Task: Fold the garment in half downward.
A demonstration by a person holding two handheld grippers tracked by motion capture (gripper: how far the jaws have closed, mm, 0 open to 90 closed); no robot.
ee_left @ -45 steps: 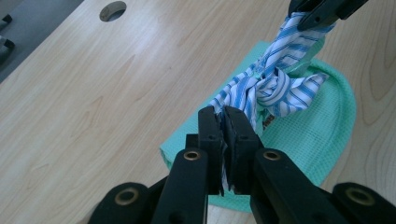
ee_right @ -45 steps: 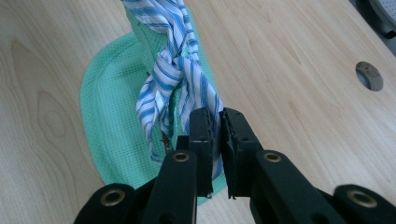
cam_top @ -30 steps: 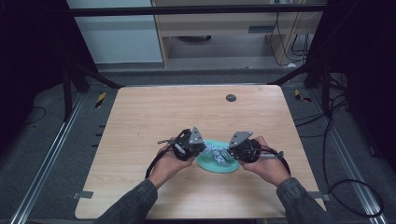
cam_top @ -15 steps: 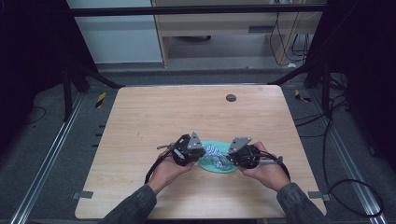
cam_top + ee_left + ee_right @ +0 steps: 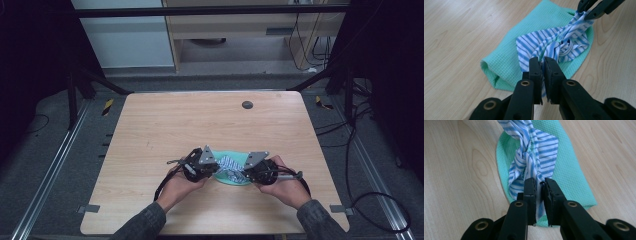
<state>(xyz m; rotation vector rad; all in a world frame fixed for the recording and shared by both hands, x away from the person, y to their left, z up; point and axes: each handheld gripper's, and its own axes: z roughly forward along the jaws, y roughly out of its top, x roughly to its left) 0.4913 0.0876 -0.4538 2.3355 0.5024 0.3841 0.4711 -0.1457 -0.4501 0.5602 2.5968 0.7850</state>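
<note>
A blue-and-white striped cloth (image 5: 549,45) with a knot in its middle lies on a mint-green waffle towel (image 5: 529,32), itself flat on the wooden table (image 5: 200,125). My left gripper (image 5: 543,62) is shut on one end of the striped cloth. At the opposite end my right gripper (image 5: 539,183) pinches the cloth (image 5: 531,152) too, over the green towel (image 5: 571,170). In the high view both grippers, left (image 5: 214,169) and right (image 5: 243,172), face each other over the towel (image 5: 227,165) near the table's front edge. The right gripper's jaws also appear at the top of the left gripper view.
A small dark round disc (image 5: 247,104) sits near the table's far edge. Dark frame posts and cables stand around the table, and a cabinet stands behind it. Bare wood stretches to the left, right and back of the towel.
Both hands and grippers have come closer together over the towel, and the striped cloth between them has bunched up.
</note>
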